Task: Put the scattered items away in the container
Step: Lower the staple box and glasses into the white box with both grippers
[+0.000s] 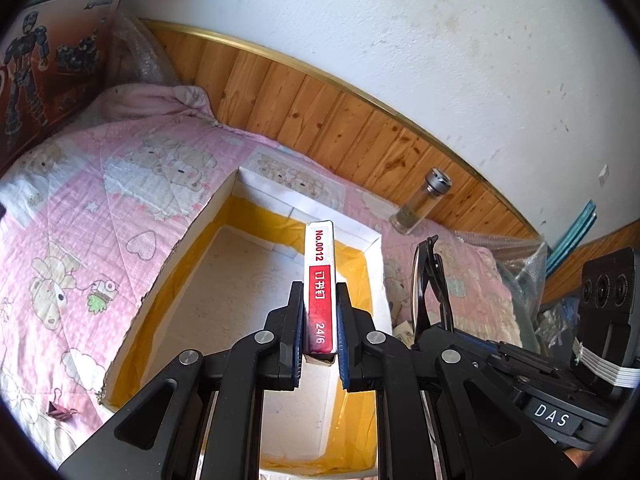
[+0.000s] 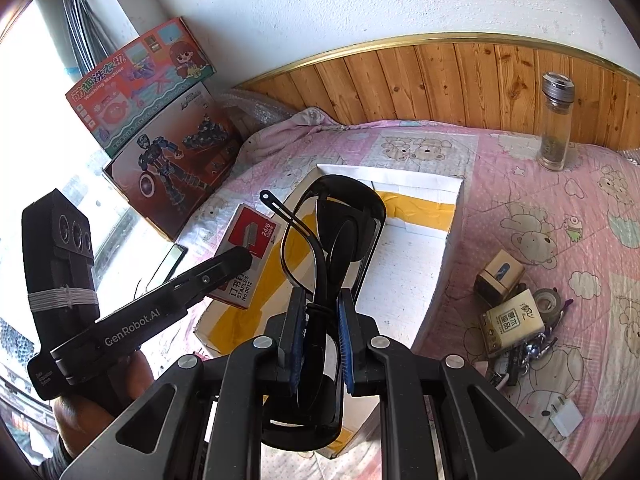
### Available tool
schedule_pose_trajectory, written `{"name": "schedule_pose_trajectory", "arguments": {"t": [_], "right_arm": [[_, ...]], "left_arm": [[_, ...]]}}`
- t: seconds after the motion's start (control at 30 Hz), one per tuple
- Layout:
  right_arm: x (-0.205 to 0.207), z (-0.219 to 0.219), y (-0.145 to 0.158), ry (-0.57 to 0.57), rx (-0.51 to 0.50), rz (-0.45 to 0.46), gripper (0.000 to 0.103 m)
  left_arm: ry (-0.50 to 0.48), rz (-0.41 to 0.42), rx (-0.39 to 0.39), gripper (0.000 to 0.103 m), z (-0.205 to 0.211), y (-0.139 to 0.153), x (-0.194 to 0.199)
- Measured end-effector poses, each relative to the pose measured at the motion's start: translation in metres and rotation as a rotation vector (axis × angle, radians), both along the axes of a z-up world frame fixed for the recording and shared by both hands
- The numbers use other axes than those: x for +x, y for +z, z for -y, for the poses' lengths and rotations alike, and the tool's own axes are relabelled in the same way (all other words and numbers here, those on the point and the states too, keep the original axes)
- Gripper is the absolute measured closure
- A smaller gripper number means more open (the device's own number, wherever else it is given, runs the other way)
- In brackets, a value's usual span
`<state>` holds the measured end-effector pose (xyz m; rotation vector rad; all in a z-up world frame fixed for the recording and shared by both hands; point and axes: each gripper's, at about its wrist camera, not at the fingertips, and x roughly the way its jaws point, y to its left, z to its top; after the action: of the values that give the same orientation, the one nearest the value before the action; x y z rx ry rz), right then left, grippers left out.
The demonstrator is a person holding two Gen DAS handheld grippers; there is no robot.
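My left gripper [image 1: 319,292] is shut on a red and white staples box [image 1: 319,276] and holds it on edge above the open cardboard box [image 1: 376,248], which has white walls and yellow tape inside. The staples box also shows in the right wrist view [image 2: 250,240], over the cardboard box's left rim. My right gripper [image 2: 319,300] is shut on folded black glasses [image 2: 332,232] above the cardboard box [image 2: 454,216]. The glasses also show in the left wrist view [image 1: 430,280], to the right of the box.
The box lies on a pink bear-print quilt [image 2: 560,208]. A glass bottle [image 2: 555,124] stands by the wooden headboard. Small cartons [image 2: 512,320], a tape roll [image 2: 547,300], keys and a white plug [image 2: 565,416] lie right of the box. Toy boxes [image 2: 168,152] lean at the left. A pink clip [image 1: 60,410] lies at the left.
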<state>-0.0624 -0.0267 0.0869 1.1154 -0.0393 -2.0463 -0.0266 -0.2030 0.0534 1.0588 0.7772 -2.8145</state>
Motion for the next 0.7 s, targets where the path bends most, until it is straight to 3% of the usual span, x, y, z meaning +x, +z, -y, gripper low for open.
{"name": "schedule_pose_trajectory", "arguments": {"t": [0.47, 0.7], "right_arm": [[-0.027, 0.021, -0.009, 0.002, 0.011, 0.025, 0.086], [-0.039, 0.033, -0.016, 0.004, 0.027, 0.036, 0.086]], "left_arm": [[0.025, 0.046, 0.020, 0.089, 0.019, -0.013, -0.040], [0.033, 0.070, -0.044, 0.089, 0.020, -0.019, -0.056]]}}
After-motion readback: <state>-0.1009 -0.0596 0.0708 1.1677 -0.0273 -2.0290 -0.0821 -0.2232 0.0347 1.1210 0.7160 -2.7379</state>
